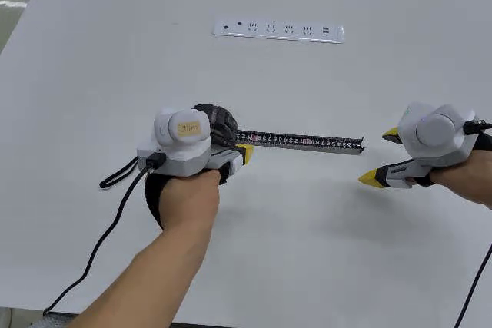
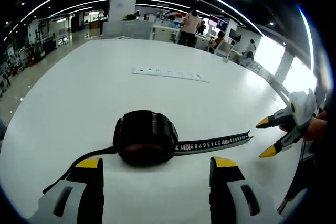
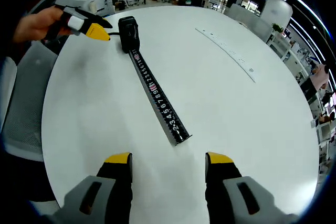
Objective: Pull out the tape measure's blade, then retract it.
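A black tape measure [image 1: 219,120] lies on the white table [image 1: 323,236], with its blade [image 1: 300,142] drawn out to the right. In the left gripper view the case [image 2: 146,136] sits just ahead of my left gripper [image 2: 156,163], whose jaws stand apart and grip nothing. The left gripper [image 1: 234,153] is right beside the case. My right gripper [image 1: 382,157] is open, a little right of the blade's hooked end, with a gap between them. In the right gripper view the blade [image 3: 157,95] runs away from my right gripper [image 3: 168,158] toward the case [image 3: 128,31].
A white power strip [image 1: 278,31] lies at the far side of the table. The tape's black wrist strap [image 1: 119,174] trails left of the case. A cable runs from the left gripper toward the table's near edge. People and desks stand far behind.
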A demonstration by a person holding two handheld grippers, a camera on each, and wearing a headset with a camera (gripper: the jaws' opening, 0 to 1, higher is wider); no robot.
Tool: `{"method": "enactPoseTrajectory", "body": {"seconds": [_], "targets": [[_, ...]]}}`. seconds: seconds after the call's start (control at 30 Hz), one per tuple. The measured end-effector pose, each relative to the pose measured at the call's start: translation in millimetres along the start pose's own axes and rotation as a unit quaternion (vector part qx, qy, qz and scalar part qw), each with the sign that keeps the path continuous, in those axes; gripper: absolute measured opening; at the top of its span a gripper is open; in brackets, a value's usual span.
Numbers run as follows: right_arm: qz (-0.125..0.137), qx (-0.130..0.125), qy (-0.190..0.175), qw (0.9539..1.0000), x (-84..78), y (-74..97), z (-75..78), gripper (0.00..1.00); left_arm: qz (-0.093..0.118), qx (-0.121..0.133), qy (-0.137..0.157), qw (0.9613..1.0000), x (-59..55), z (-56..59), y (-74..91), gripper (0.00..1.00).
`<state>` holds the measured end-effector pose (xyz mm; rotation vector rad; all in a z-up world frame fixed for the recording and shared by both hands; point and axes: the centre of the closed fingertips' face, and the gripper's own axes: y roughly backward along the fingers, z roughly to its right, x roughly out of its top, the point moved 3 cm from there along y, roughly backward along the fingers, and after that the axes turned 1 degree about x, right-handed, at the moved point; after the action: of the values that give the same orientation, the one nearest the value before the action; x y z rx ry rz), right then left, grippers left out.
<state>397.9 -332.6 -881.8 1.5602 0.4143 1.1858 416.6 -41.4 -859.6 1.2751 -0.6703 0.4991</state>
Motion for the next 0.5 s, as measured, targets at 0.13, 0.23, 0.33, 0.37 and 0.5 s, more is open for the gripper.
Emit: {"method": "enactPoseTrajectory", "body": {"seconds": [0.13,0.23,0.33,0.37,0.5], "targets": [[-0.004,0.007,0.018,0.9998,1.2,-2.7,7.0,0.54,0.001,0.001,0.002,1.0,0.8,-0.5,-3.5,0.79],[-0.008,0.012,0.032,0.9994,1.8,-4.7,10.5,0.52,0.002,0.001,0.002,1.0,1.9,-0.6,-5.4,0.79],[-0.013,0.018,0.051,0.9984,2.4,-6.8,13.5,0.5,0.005,0.004,0.003,1.0,3.7,-2.4,-8.7,0.77],[-0.013,0.019,0.056,0.9981,3.2,-7.3,14.5,0.49,0.005,0.004,0.003,1.0,4.1,-2.6,-9.6,0.77],[-0.018,0.026,0.076,0.9966,5.3,-9.6,18.2,0.47,0.007,0.007,0.005,0.9999,6.1,-2.7,-11.7,0.76]]}}
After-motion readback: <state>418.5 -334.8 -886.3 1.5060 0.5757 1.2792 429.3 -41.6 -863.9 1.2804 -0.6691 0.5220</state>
